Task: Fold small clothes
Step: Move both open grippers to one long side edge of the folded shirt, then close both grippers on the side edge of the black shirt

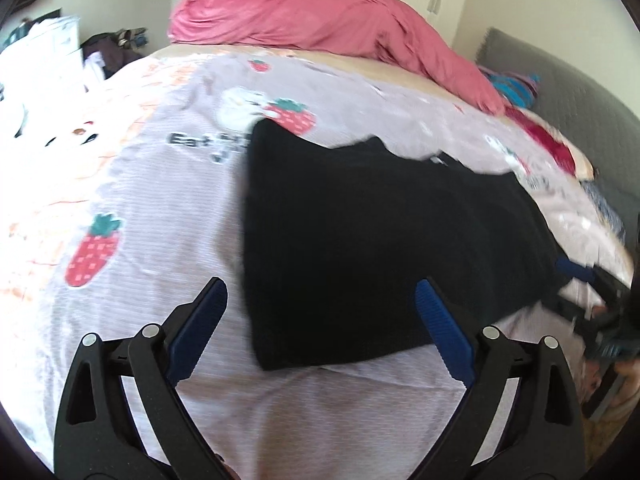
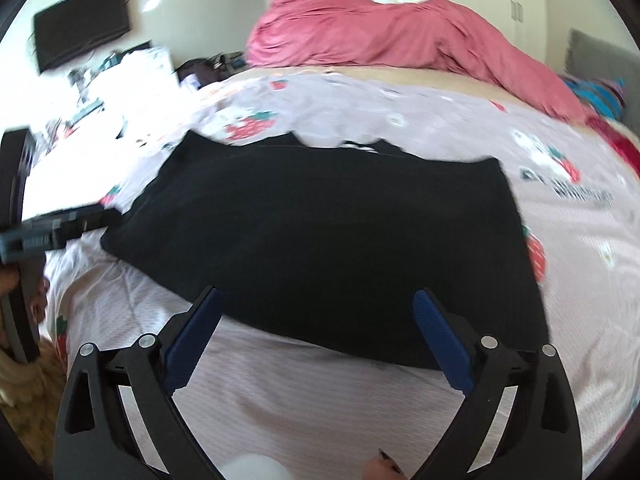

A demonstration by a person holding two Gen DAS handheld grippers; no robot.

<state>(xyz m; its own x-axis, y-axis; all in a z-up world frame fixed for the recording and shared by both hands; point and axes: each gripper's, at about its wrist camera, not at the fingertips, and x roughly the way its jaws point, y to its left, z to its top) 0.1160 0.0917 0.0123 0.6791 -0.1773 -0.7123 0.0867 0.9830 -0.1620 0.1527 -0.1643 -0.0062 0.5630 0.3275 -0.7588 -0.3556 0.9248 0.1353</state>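
Open left gripper (image 1: 320, 300), blurred black garment (image 1: 360, 240)

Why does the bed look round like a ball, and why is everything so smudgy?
Left wrist view: the fisheye lens bulges the strawberry bedsheet, and motion smears the print; the black garment shows no detail. Right wrist view: same bulge, the pink duvet is soft, and the left side is washed out by glare.

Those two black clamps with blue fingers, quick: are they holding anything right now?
Left gripper: open, holding nothing.
Right gripper: open, holding nothing; the black knitted garment lies flat on the bed.
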